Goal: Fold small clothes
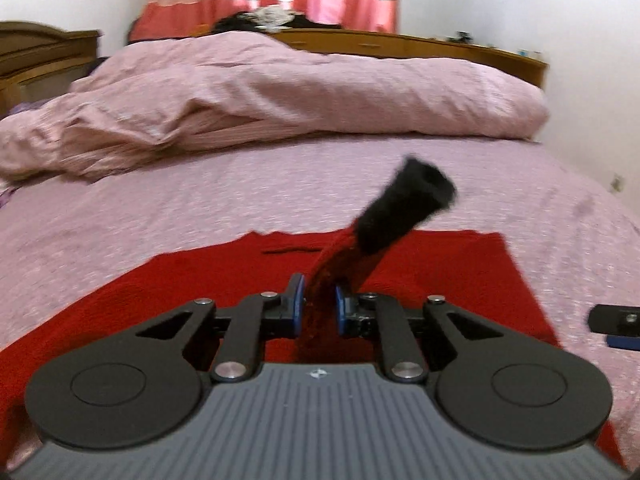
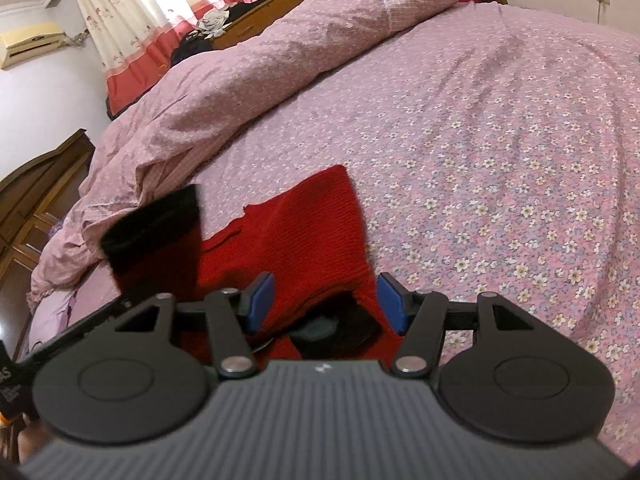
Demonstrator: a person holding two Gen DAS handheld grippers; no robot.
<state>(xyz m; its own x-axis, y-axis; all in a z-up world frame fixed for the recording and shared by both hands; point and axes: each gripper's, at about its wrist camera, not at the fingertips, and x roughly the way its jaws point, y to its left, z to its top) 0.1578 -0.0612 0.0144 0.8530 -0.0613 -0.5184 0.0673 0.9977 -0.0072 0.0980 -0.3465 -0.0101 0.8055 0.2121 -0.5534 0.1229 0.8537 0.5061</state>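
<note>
A small red knitted sweater [image 1: 440,268] lies flat on the pink flowered bedsheet [image 1: 280,184]. My left gripper [image 1: 319,300] is shut on its left sleeve [image 1: 332,264], which stands up and ends in a black fuzzy cuff [image 1: 404,204]. In the right wrist view the sweater [image 2: 304,232] lies under my right gripper [image 2: 326,300], which is open above the other sleeve and its black cuff [image 2: 336,326]. The lifted cuff [image 2: 156,224] shows at the left of that view. The tip of the right gripper [image 1: 616,322] shows at the right edge of the left wrist view.
A rumpled pink duvet [image 1: 280,96] lies across the far side of the bed, also in the right wrist view [image 2: 260,80]. A wooden headboard [image 1: 440,50] with dark clothes, a curtain [image 1: 272,0] and a wardrobe [image 2: 36,204] stand beyond.
</note>
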